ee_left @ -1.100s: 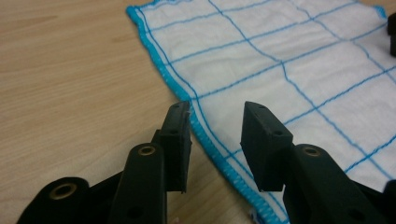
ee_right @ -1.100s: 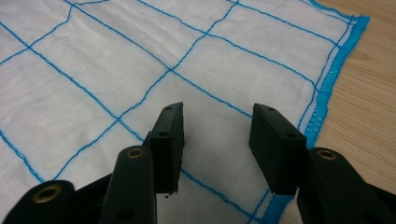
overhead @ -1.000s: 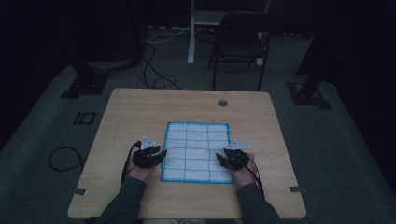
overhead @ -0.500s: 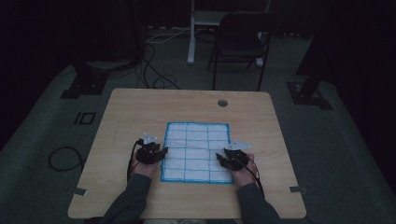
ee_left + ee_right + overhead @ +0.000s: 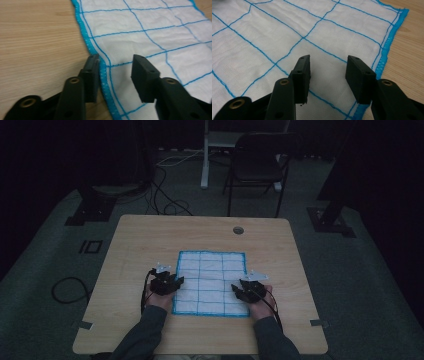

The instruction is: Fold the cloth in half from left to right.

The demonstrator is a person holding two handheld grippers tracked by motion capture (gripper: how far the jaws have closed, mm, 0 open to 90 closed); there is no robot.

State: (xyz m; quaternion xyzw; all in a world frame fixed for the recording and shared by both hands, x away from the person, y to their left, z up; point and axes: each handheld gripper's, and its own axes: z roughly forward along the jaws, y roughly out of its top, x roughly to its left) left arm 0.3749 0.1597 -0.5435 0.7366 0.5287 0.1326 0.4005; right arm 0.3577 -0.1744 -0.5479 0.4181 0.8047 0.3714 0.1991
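Cloth (image 5: 212, 282): white square with a bright blue stitched border and thin blue grid lines, lying flat on the table, a little nearer the near edge than the far one and roughly centred left to right.
Table (image 5: 140, 240): pale wood top, a small round hole near its far edge; dim room around it.
Left gripper (image 5: 170, 284): black, held in the person's left hand at the cloth's left edge, in the near half of that edge.
Left gripper jaws: standing apart; they have just been closing a little. In the left gripper view the left gripper (image 5: 115, 72) straddles the blue border of the cloth (image 5: 155, 30), one jaw on the wood side and touching the border, the other over the white weave. The edge lies between them, not pinched.
Right gripper (image 5: 243, 290): black, held in the person's right hand over the cloth's right side, near its near right corner.
Right gripper jaws: spread, nothing clamped. In the right gripper view the right gripper (image 5: 328, 75) has both jaws over the cloth (image 5: 287, 32), the blue border just beside the outer jaw.
Forearms: dark sleeves enter from the near edge of the table, one to each gripper.
Beyond the table: a dark chair (image 5: 260, 165) and loose cables (image 5: 165, 195) on the floor at the far side.
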